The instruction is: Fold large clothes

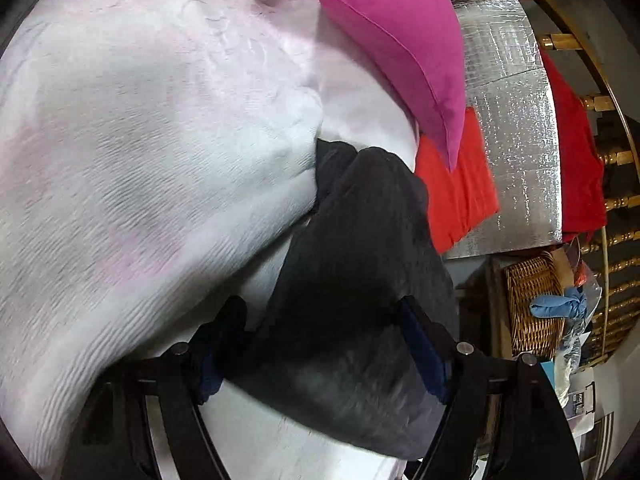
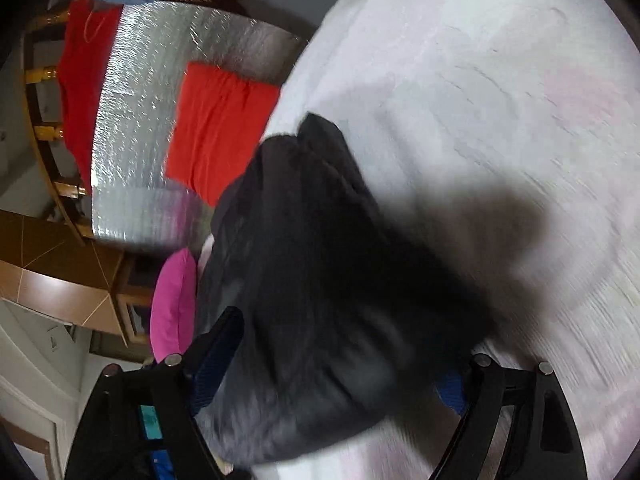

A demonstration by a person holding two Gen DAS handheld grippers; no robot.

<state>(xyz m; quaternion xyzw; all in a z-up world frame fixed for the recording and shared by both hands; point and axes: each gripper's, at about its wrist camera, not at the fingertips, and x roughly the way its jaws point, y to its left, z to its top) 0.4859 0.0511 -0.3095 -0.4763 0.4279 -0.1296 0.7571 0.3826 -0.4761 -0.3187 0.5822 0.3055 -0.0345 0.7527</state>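
Observation:
A dark grey-black garment (image 1: 352, 280) lies bunched on a pale pink-white bedspread (image 1: 140, 140). My left gripper (image 1: 324, 340) has its fingers wide apart on either side of the bundle, which fills the gap between them. In the right wrist view the same dark garment (image 2: 320, 300) lies between the spread fingers of my right gripper (image 2: 344, 364), over the bedspread (image 2: 480, 100). The image is blurred, so I cannot tell if the pads press on the cloth.
A magenta pillow (image 1: 400, 48) and a folded red cloth (image 1: 456, 188) lie by a silver foil-covered surface (image 1: 516, 120). A dark red garment (image 1: 576, 152) hangs on a wooden railing. A wicker basket (image 1: 532, 304) stands below. The red cloth (image 2: 220, 128) and pillow (image 2: 174, 304) also show in the right wrist view.

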